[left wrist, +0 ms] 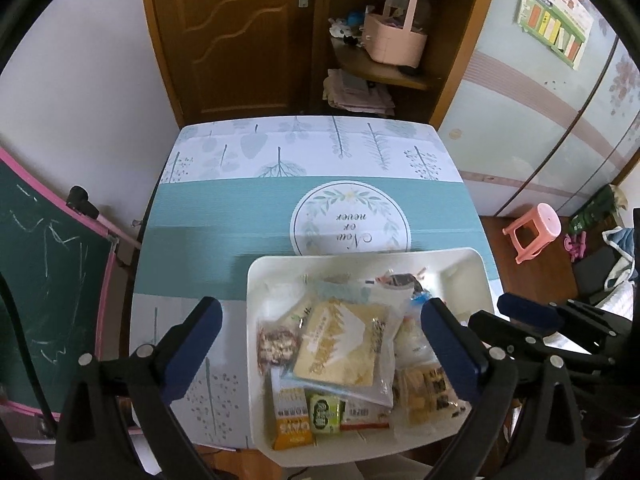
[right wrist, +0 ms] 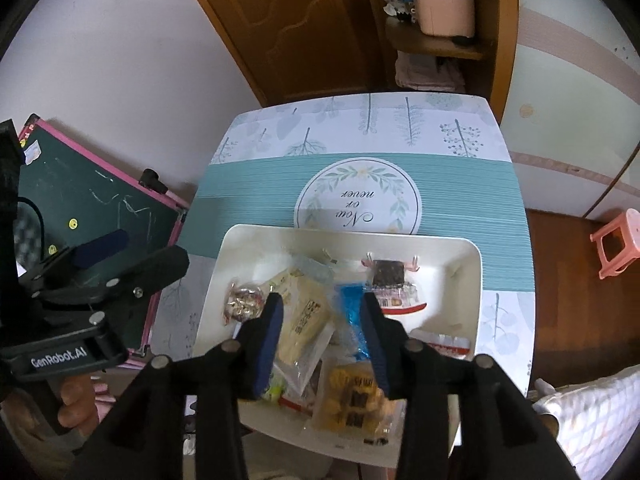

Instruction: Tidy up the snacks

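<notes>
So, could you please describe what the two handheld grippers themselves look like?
Both the left gripper and right gripper are matte black plastic with silver pivot bolts and long dark-blue pads on the fingers. The left one's body carries white "GenRobot.AI" lettering.

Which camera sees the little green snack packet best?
The left wrist view: the small green square snack packet lies in plain sight at the white tray's near end. In the right wrist view, the gripper's finger hides it.

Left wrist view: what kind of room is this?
Likely a home bedroom or child's room: wooden door, small chalkboard leaning at the wall, pink plastic stool on the wood floor. The white snack tray sits on a cloth-covered table.
</notes>
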A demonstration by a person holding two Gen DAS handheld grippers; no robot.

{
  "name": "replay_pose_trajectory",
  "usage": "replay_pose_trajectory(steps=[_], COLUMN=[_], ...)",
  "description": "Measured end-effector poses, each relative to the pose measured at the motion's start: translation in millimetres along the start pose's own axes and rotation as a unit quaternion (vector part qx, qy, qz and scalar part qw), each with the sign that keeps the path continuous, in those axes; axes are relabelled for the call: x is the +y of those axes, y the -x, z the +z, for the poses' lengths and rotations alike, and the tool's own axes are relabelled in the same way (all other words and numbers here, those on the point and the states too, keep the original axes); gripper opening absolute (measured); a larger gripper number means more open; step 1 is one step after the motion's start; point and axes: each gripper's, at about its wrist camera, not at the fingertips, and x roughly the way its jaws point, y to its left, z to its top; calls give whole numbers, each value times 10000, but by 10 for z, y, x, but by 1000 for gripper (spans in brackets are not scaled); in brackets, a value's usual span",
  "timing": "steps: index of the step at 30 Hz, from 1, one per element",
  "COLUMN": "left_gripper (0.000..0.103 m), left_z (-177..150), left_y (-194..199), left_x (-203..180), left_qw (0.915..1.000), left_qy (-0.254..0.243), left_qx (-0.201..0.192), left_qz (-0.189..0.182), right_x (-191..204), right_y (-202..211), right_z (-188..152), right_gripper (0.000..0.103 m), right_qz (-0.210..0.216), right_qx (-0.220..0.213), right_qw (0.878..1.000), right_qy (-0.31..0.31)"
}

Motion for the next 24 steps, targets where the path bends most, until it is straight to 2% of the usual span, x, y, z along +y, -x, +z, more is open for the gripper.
replay_pose_trajectory(steps=[9,14,24], left_gripper=[99,100,100], left_z=[-216,-279,-316], left_y=[178,286,371], left_x=[-46,-69,-85], left_qw=[9999,9995,9989], left_qy=[58,42,72], left_qx=[7,-126,-183], left_qz=[124,285,428], right_x=[50,38,91], right_y=[270,403,458], right_z=[-172,-220,-289], right_gripper=[44,44,44], right_qz=[55,-2,-4], right_qx=[-277,-466,-495], right_qw=[9996,9988,9988], right_qy=[-97,-125,-29])
